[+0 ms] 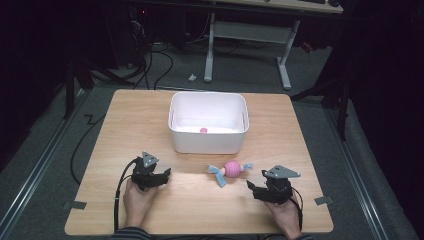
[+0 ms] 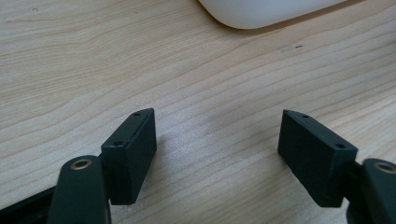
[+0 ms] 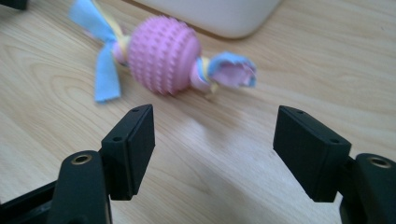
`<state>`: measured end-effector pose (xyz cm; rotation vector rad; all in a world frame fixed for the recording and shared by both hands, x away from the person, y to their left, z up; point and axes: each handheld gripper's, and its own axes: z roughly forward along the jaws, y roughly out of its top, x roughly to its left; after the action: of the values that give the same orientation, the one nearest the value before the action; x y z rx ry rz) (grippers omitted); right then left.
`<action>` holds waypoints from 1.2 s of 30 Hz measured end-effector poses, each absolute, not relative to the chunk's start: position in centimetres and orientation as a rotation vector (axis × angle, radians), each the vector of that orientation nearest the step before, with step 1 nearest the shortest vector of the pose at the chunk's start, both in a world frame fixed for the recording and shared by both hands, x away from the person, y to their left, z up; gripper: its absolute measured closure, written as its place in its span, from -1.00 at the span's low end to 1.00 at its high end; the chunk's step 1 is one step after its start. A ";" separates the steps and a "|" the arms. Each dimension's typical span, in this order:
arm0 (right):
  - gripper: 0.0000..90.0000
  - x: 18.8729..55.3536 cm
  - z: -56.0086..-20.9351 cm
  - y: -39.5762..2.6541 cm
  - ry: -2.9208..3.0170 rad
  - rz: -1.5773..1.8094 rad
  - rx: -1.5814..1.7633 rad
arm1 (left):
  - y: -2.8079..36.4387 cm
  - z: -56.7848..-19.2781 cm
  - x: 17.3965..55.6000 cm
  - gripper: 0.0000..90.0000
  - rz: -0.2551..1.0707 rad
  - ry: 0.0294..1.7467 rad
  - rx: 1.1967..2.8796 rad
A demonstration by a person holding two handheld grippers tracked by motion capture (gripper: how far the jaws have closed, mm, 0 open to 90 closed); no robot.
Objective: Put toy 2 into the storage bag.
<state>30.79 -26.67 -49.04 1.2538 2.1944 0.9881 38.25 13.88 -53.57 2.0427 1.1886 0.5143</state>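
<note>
apparently barely begun, judging by one small pink item (image 1: 203, 130) already inside the white bin (image 1: 208, 143) toward the table's (image 1: 200, 210) far edge. pink knobbly ball toy (image 3: 164, 55) lying loose near the front edge, just ahead of the right gripper (image 3: 212, 154). both right and left gripper (image 2: 217, 156) low near the table, jaws spread wide, holding nothing.

Toy (image 1: 229, 169) on table (image 1: 200, 210), before tub (image 1: 208, 122), between both tongs.
</note>
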 end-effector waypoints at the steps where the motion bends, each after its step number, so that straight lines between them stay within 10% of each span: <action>1: -0.34 30.9 -48.8 -26.5 2.201 0.995 1.247 | 13.9 -53.6 38.3 -0.37 0.515 1.188 2.043; 36: -0.43 37.2 -46.1 -19.9 2.510 0.745 1.038 | 13.9 -53.6 38.2 -0.37 0.515 1.188 2.042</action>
<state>37.16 -19.90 -46.14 1.0376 2.5100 0.7454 38.25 13.86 -53.58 2.0416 1.1884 0.5151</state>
